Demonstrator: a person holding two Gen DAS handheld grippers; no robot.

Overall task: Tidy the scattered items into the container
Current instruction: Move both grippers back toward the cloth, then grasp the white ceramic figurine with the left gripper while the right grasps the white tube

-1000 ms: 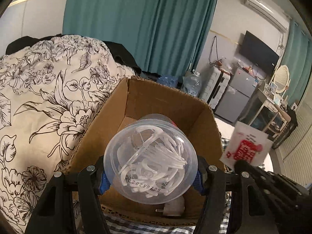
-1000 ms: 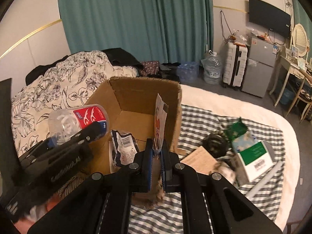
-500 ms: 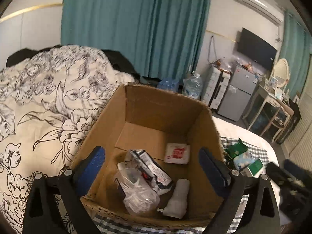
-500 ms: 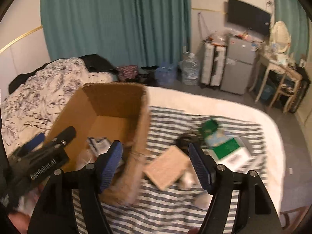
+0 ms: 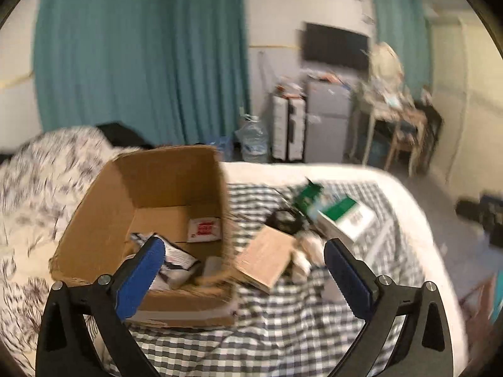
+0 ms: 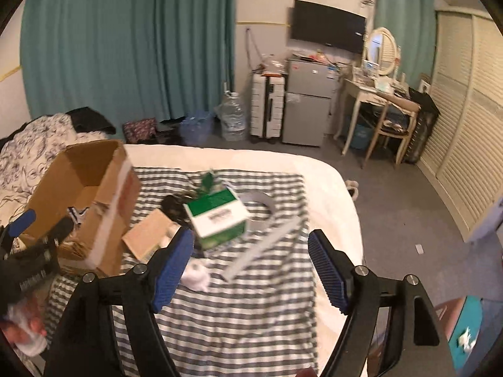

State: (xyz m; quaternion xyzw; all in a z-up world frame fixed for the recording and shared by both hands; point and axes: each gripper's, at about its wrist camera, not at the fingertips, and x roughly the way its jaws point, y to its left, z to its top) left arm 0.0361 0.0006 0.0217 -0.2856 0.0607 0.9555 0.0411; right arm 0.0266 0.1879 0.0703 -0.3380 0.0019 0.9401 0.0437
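Observation:
The open cardboard box [image 5: 169, 176] stands on the checked cloth at the left; it also shows in the right wrist view [image 6: 78, 176]. Inside lie a red-and-white sachet [image 5: 203, 228], a crumpled wrapper [image 5: 176, 256] and other small items. Scattered to its right are a flat tan card [image 5: 267, 259], a green-and-white box [image 6: 220, 220], a black object [image 6: 174, 205], a white wad [image 6: 196, 276] and a long grey strip [image 6: 267, 248]. My left gripper [image 5: 243, 268] is open and empty above the box's near right corner. My right gripper [image 6: 250, 267] is open and empty above the scattered items.
A floral duvet [image 5: 28, 188] lies left of the box. The bed edge [image 6: 345, 207] curves at the right, with grey floor beyond. A fridge [image 6: 309, 100], suitcase, water jug and dressing table stand at the back wall.
Both grippers opened: the clear jar and the red-and-white sachet they held dropped into the box. Both have since swung right, away from the box, toward the scattered items.

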